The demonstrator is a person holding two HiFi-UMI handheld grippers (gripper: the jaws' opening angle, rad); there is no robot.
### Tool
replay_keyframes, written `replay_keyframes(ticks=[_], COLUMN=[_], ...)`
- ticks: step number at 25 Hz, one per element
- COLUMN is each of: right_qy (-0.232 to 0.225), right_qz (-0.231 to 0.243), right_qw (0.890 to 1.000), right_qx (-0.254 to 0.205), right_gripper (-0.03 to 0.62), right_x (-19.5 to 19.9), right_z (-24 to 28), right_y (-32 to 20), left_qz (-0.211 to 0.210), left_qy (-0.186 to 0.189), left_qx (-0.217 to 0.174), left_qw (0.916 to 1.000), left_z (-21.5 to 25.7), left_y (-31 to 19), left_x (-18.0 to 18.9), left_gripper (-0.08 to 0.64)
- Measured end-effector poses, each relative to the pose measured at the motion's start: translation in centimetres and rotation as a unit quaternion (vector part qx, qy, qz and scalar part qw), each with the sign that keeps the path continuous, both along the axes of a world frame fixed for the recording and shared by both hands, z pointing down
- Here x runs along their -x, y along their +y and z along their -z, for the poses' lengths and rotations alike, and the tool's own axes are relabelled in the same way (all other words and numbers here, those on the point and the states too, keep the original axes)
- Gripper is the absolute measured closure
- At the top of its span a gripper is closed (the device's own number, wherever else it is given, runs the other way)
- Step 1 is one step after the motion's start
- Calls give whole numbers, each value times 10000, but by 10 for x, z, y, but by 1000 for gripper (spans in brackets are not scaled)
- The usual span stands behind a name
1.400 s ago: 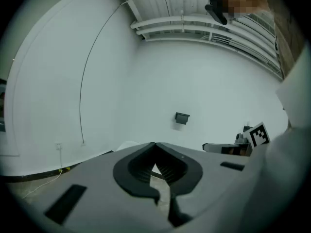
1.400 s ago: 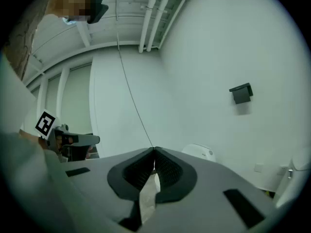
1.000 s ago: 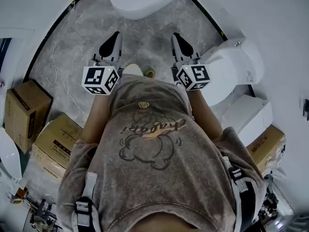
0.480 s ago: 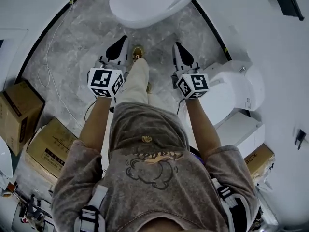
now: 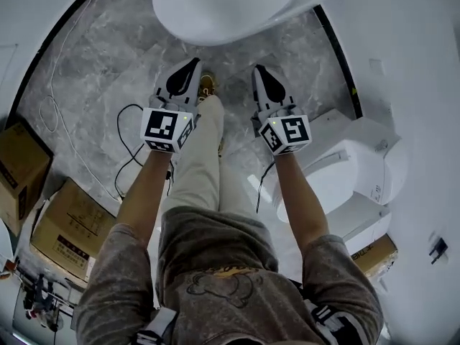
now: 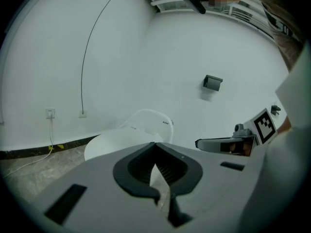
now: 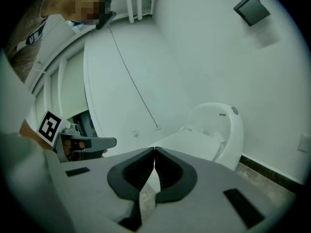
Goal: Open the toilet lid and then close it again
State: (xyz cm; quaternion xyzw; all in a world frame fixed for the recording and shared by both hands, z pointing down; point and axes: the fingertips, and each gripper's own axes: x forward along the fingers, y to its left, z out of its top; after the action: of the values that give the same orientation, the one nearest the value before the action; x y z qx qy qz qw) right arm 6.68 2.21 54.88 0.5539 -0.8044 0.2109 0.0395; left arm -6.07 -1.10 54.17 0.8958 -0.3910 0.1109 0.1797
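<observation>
A white toilet [image 5: 215,9] with its lid down fills the top of the head view. It stands against the white wall in the left gripper view [image 6: 127,141] and the right gripper view [image 7: 206,136]. My left gripper [image 5: 190,65] and my right gripper [image 5: 256,70] are held side by side, both pointing at the toilet's front rim and a short way from it. Each has its jaws shut with nothing between them, as the left gripper view [image 6: 155,144] and the right gripper view [image 7: 154,149] show. Neither touches the lid.
A second white toilet [image 5: 356,171] stands close on the right. Cardboard boxes [image 5: 68,228] sit at the left and another [image 5: 374,254] at the lower right. A black cable [image 5: 129,157] lies on the grey marble floor. The person's leg and shoe [image 5: 208,86] are between the grippers.
Both grippers have dropped lower and moved forward together towards the toilet. The head has tilted, so the toilet looks larger and nearer. Both grippers' jaws stayed shut.
</observation>
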Motion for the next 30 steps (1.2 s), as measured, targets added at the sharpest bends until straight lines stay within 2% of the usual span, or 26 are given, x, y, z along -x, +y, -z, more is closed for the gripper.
replay_keyframes(ticks=[8, 14, 20, 30], right_qy=[-123, -92, 23, 39], right_qz=[68, 327, 511, 529], right_qw=[9996, 9986, 9972, 9975], right_qx=[255, 408, 548, 470], right_gripper=[565, 565, 565, 565], right_x=[14, 35, 44, 45], right_z=[-132, -198, -227, -219], right_y=[-48, -69, -81, -97], left_qz=[39, -103, 26, 171], left_qy=[-19, -299, -250, -138], left_qx=[294, 442, 558, 646], left_qw=[9996, 9985, 9981, 9977], left_z=[-138, -215, -237, -234], left_y=[-39, -54, -58, -66], left_x=[-10, -8, -2, -1], left_gripper=[551, 551, 551, 551])
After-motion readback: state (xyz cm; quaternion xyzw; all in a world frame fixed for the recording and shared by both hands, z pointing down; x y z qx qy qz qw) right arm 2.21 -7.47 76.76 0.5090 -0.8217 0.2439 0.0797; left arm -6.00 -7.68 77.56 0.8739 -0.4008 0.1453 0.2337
